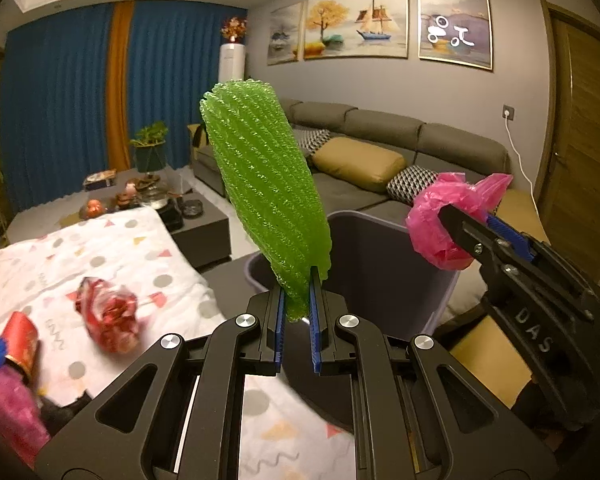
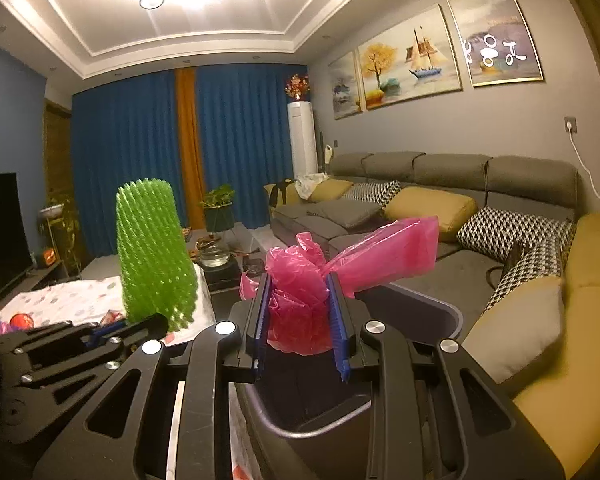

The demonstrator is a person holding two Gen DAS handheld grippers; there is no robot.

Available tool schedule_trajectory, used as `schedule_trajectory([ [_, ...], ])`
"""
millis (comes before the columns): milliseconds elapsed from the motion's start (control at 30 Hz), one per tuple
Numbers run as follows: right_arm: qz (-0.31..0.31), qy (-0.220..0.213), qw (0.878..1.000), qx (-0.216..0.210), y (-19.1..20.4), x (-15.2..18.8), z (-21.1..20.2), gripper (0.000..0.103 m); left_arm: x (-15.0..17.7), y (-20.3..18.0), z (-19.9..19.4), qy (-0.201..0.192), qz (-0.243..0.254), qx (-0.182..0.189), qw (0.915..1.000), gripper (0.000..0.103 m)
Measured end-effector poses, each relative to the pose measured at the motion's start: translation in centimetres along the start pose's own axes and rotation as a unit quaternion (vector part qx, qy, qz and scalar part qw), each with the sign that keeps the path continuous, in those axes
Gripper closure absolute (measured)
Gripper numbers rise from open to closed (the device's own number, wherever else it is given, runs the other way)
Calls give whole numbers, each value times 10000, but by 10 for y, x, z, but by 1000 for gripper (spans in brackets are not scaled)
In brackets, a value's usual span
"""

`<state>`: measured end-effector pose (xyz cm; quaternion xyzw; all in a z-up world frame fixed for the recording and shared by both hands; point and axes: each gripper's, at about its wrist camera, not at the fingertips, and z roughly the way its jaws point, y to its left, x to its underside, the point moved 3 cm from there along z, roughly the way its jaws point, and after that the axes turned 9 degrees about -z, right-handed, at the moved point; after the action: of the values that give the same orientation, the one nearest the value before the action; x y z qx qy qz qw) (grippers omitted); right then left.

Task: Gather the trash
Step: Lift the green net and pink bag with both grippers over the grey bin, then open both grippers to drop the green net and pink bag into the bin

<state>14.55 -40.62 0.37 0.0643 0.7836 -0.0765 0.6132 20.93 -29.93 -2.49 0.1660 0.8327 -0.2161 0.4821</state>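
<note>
Living room, grey sectional sofa (image 2: pixel 452 216) along the wall. We see the grey plastic bin (image 1: pixel 384 264), mouth open, standing between the sofa and the table's patterned cloth (image 1: pixel 112 252). Our left gripper (image 1: pixel 299 304) pinches the lower tip of a green foam net sleeve (image 1: pixel 264 184), ribbed, standing upright at the bin's near rim. Our right gripper (image 2: pixel 300 312) clamps a crumpled pink plastic bag (image 2: pixel 320 276), thin and glossy, above the bin mouth. Red crinkled wrapper (image 1: pixel 108 312) lies on the cloth.

Grey sofa (image 2: pixel 440 184) along right wall, mustard cushion (image 2: pixel 430 206) on it. Blue curtains (image 1: pixel 56 100) behind. Three paintings (image 1: pixel 356 20) above sofa. Potted plant (image 1: pixel 150 144) beside dark coffee desk (image 1: pixel 204 220).
</note>
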Motion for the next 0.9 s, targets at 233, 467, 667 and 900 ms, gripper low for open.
schedule_trajectory([
  [233,61,66,10000,7,-4,-1,19,75,-2,-11,41,191,54,186,9996,93],
  [467,153,179,9997,0,-9,3,35,74,2,-14,67,402,101,361,9985,93],
  [667,187,252,9995,11,-15,3,47,73,5,-9,86,584,77,485,9971,93],
  [900,359,271,9990,-64,-18,-1,55,63,12,-10,99,721,170,521,9959,74],
])
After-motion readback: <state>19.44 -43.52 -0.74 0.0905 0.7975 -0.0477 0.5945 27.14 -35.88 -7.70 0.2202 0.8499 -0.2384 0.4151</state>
